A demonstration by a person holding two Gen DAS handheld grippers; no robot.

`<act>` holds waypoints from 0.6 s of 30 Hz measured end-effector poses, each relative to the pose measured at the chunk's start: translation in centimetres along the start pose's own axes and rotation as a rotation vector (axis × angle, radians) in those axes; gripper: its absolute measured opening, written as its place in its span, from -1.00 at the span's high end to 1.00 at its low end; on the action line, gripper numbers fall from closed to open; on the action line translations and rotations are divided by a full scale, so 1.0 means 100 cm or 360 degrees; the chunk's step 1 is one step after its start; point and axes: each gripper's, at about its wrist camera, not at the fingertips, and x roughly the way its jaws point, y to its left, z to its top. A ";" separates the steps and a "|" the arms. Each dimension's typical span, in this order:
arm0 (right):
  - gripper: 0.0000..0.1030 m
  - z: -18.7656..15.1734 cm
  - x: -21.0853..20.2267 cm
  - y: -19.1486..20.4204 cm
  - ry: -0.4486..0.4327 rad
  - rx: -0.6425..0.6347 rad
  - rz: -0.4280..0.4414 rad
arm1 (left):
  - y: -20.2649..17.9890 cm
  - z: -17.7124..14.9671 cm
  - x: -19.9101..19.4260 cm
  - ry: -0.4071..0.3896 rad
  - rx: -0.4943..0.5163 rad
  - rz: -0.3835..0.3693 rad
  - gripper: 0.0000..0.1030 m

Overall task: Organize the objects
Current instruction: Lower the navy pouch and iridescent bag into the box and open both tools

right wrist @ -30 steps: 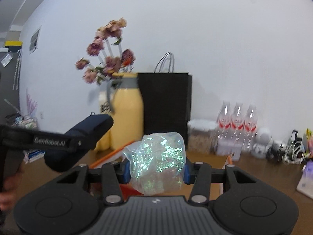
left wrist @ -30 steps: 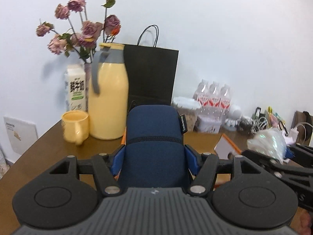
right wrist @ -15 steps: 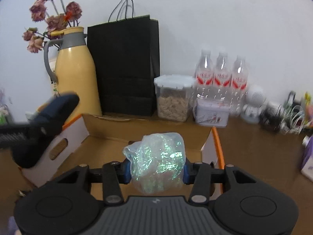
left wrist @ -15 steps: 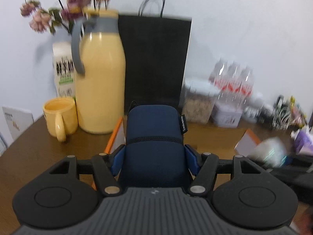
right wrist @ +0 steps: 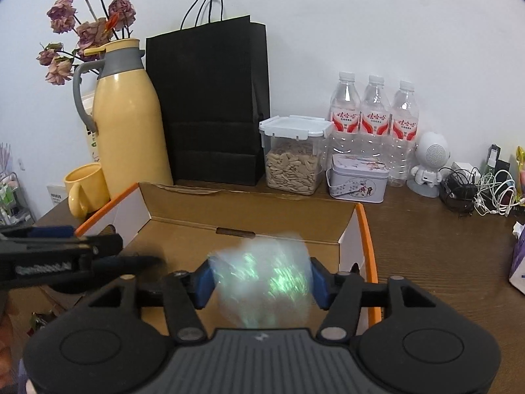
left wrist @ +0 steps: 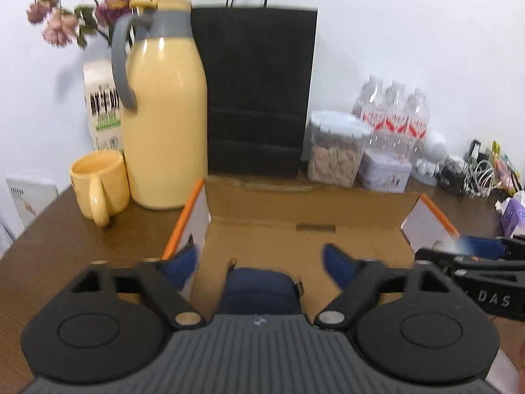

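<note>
An open cardboard box [left wrist: 305, 210] with orange-edged flaps lies on the brown table, and both grippers hang over it. My left gripper [left wrist: 259, 262] has its jaws opening wide. The navy pouch [left wrist: 259, 292] sits low between the blue pads, clear of both, over the box floor. My right gripper [right wrist: 262, 282] is also opening. The iridescent plastic bag [right wrist: 262, 279] is blurred between its pads and is slipping down over the box [right wrist: 249, 213]. The left gripper [right wrist: 65, 256] shows at the left of the right wrist view.
Behind the box stand a yellow thermos jug [left wrist: 164, 124], a yellow mug [left wrist: 98, 184], a black paper bag [left wrist: 259, 92], a seed jar [right wrist: 292, 157], three water bottles [right wrist: 374, 118] and a tin [right wrist: 357, 180]. Cables [right wrist: 475, 190] lie at the right.
Both grippers moved forward and down over the box. The left jaws spread and the pouch dropped out of their grip. The right jaws widened and the bag began to slip.
</note>
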 end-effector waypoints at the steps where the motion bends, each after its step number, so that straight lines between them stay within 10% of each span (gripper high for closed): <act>1: -0.34 0.000 -0.002 0.000 -0.0005 0.0000 -0.0006 | -0.001 0.001 -0.003 -0.0024 0.0011 0.0004 -0.91; 10: -0.93 0.000 -0.010 0.002 -0.0080 -0.0003 -0.0012 | -0.004 0.007 -0.014 -0.0072 0.0006 0.0028 -1.00; 18: -0.95 0.003 -0.038 0.007 -0.0221 -0.0006 -0.0015 | 0.003 0.013 -0.043 -0.0173 -0.0032 0.0007 -1.00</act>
